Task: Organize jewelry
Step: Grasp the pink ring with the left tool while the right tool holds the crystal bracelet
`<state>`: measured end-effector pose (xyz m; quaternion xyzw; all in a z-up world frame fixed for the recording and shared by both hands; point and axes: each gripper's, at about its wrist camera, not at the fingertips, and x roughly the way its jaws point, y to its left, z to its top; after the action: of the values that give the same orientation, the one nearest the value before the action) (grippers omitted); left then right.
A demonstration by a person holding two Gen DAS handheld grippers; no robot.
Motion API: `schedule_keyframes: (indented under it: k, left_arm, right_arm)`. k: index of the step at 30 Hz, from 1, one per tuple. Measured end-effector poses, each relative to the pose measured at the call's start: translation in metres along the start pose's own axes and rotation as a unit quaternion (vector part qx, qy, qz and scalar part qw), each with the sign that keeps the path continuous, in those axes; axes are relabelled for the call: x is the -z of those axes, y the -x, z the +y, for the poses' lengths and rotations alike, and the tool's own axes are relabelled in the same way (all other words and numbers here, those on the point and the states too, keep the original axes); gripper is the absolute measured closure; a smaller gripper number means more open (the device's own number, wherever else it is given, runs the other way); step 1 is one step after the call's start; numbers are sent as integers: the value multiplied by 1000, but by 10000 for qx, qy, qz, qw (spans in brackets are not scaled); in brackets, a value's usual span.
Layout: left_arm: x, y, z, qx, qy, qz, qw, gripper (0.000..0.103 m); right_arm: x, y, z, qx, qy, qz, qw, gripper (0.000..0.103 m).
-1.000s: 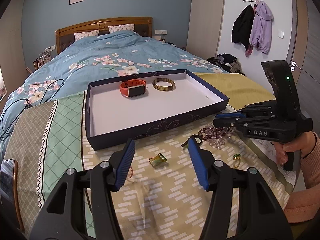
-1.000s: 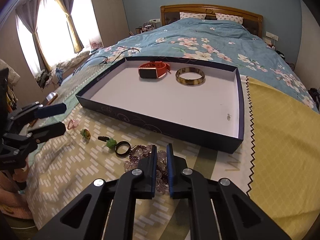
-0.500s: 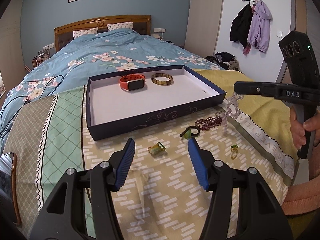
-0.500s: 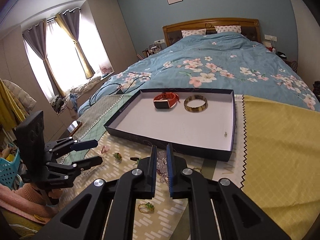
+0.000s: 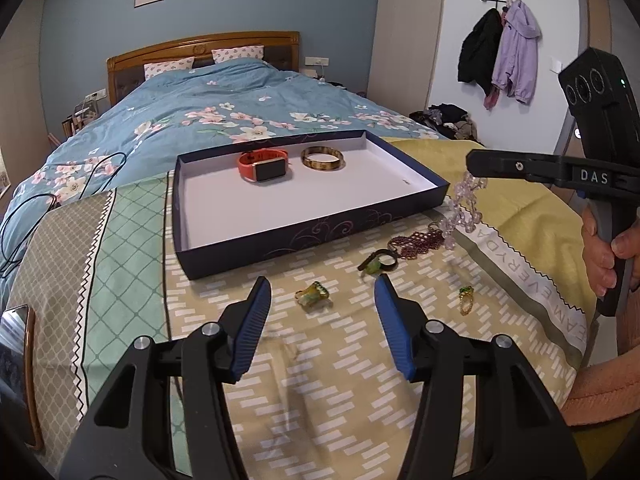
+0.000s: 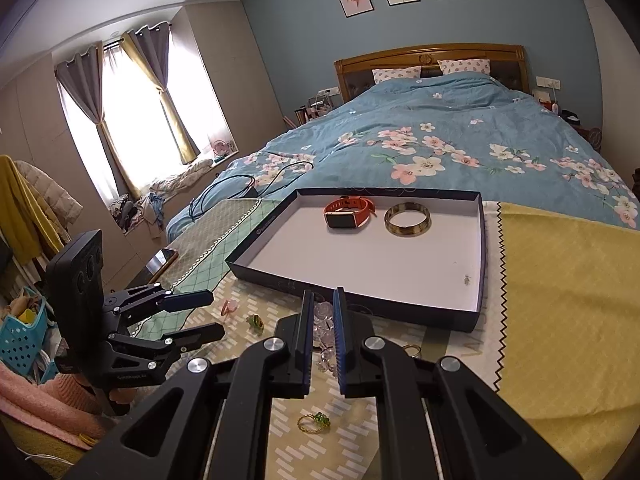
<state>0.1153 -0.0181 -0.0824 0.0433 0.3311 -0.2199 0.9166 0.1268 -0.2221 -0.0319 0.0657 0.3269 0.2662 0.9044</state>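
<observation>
My right gripper (image 5: 474, 164) (image 6: 323, 308) is shut on a clear bead bracelet (image 5: 464, 208), which dangles above the bedspread beside the near right corner of the dark blue box (image 5: 280, 240). Inside the box lie an orange watch (image 5: 264, 166) and a brown bangle (image 5: 322, 159). My left gripper (image 5: 322, 280) hovers open and holds nothing, just short of a yellow-green ring (image 5: 312, 294). A dark red bead bracelet (image 5: 416, 242), a black ring with a green stone (image 5: 378, 262) and a gold ring (image 5: 465, 300) lie on the cloth.
The box sits on a patterned cloth at the foot of a bed with a blue floral quilt (image 5: 224, 112). A phone (image 5: 16, 344) lies at the cloth's left edge, and black cables (image 5: 40, 200) trail over the quilt. A small pink item (image 6: 229, 308) rests near the left gripper.
The right gripper has risen off the bedspread with the clear bead bracelet, which now hangs free. The left gripper has stayed in place.
</observation>
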Motion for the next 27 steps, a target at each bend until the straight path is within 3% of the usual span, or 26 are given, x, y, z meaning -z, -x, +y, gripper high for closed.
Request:
schedule_keyframes:
  k: [15, 22, 27]
  left_arm:
    - [5, -10, 31, -404, 406, 391, 9976, 57]
    - [3, -7, 14, -283, 80, 237, 9993, 57]
    - [2, -18, 27, -479, 336, 469, 9972, 58]
  right_arm:
    - [3, -9, 0, -34, -35, 79, 10000, 95]
    - [4, -9, 1, -41, -53, 90, 9999, 95]
    - [4, -10, 1, -37, -58, 92, 9999, 95]
